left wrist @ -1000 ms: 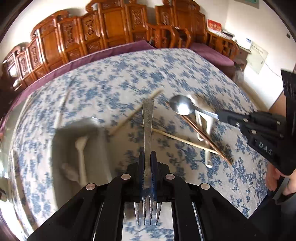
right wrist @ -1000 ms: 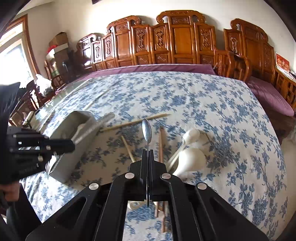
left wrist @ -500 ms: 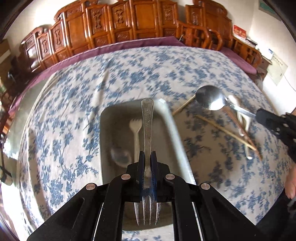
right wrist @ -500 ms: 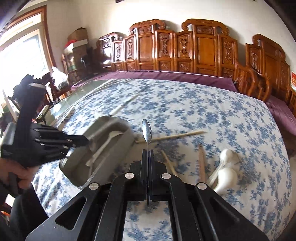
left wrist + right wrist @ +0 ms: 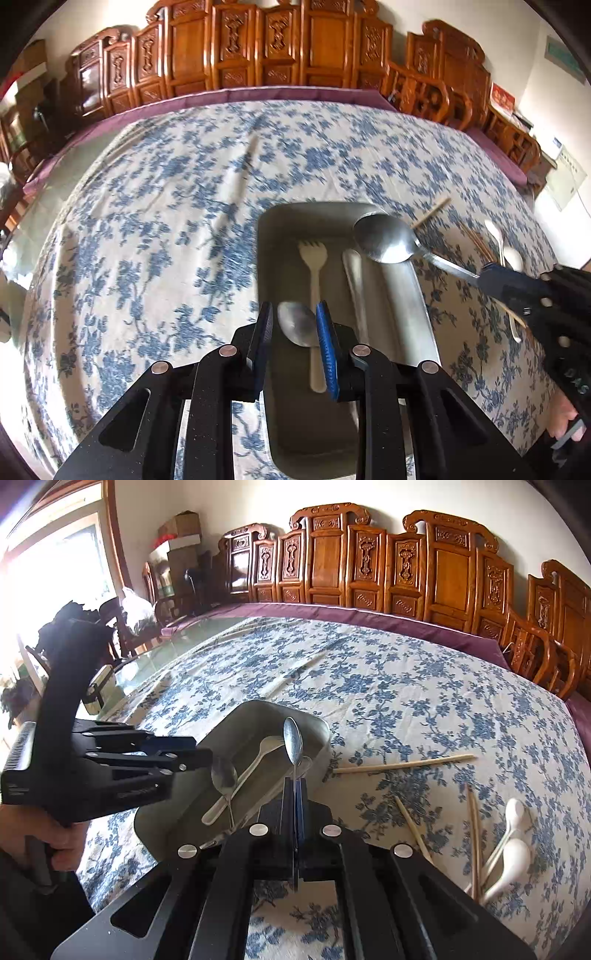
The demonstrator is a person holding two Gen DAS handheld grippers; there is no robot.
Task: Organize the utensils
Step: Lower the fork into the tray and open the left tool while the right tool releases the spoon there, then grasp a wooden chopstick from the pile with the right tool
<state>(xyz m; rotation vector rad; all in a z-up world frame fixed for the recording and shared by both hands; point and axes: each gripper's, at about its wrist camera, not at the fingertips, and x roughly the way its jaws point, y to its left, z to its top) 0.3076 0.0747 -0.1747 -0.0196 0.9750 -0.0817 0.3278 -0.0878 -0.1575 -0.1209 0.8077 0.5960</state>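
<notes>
A grey metal tray (image 5: 417, 295) (image 5: 314, 731) sits on the flowered tablecloth. In it lie a white plastic fork (image 5: 314, 273) (image 5: 247, 771), a metal spoon (image 5: 295, 325) (image 5: 223, 775) and the metal fork (image 5: 354, 280) just let go. My left gripper (image 5: 293, 332) (image 5: 207, 757) is open and empty over the tray's near end. My right gripper (image 5: 293, 786) (image 5: 487, 277) is shut on a metal spoon (image 5: 292, 744) (image 5: 384, 240), holding it over the tray's right rim.
Wooden chopsticks (image 5: 402, 764) (image 5: 432, 212) and two white ceramic spoons (image 5: 509, 845) (image 5: 502, 240) lie on the cloth right of the tray. Carved wooden chairs (image 5: 258, 48) line the far table edge. A window is at far left.
My left gripper opened and dropped the metal fork into the tray. My right gripper carried its spoon left, over the tray's rim.
</notes>
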